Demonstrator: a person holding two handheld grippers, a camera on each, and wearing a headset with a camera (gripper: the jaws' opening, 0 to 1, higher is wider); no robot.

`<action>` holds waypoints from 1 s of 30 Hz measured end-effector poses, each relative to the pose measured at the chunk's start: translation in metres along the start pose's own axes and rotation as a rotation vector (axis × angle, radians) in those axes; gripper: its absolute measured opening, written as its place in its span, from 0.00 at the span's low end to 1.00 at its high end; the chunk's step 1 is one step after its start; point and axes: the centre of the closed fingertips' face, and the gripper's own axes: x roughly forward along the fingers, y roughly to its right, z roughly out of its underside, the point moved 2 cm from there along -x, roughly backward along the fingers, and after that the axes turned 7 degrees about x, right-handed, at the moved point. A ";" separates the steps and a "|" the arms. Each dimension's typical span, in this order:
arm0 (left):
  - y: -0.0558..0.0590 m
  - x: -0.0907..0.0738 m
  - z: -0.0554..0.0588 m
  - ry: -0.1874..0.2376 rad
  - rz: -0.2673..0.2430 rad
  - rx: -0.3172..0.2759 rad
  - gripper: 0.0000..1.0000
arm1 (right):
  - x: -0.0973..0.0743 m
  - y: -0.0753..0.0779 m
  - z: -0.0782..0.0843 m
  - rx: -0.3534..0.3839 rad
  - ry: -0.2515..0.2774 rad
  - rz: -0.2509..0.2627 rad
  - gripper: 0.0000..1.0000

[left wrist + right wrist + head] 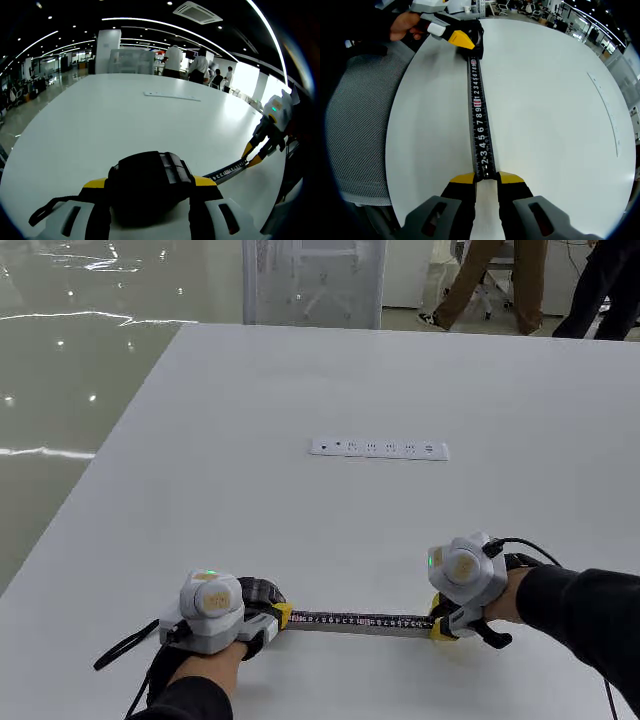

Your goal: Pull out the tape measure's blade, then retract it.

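A black tape measure case (150, 182) sits clamped between the yellow-tipped jaws of my left gripper (262, 617) near the table's front edge. Its blade (360, 620) lies flat on the white table (350, 390), drawn out to the right, black with white numbers (480, 115). My right gripper (440, 628) is shut on the blade's free end (485, 175). In the right gripper view the case (476, 37) lies at the far end of the blade, with the left gripper (462, 41) on it. The right gripper (252, 155) comes into the left gripper view from the right.
A white power strip (379, 449) lies flat in the middle of the table. A mesh chair back (312, 280) stands beyond the far edge, and people's legs (490, 280) stand at the back right. A grey mesh seat (360, 125) sits beside the table.
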 end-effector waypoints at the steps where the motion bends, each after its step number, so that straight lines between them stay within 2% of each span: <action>1: 0.000 0.000 0.000 0.000 0.000 0.000 0.59 | 0.000 0.000 -0.001 -0.002 -0.002 0.000 0.12; 5: 0.000 0.000 0.000 0.000 0.001 -0.003 0.59 | 0.002 -0.001 -0.004 -0.017 -0.008 -0.004 0.12; 15: -0.001 0.000 0.000 0.003 0.002 -0.005 0.59 | 0.004 -0.003 -0.012 0.005 0.001 0.003 0.13; 23: 0.000 -0.001 0.000 0.006 0.001 -0.001 0.59 | 0.007 -0.007 -0.019 -0.019 0.008 0.001 0.13; 30: 0.000 -0.002 0.000 0.004 0.004 -0.001 0.59 | 0.009 -0.007 -0.023 -0.021 0.032 -0.006 0.12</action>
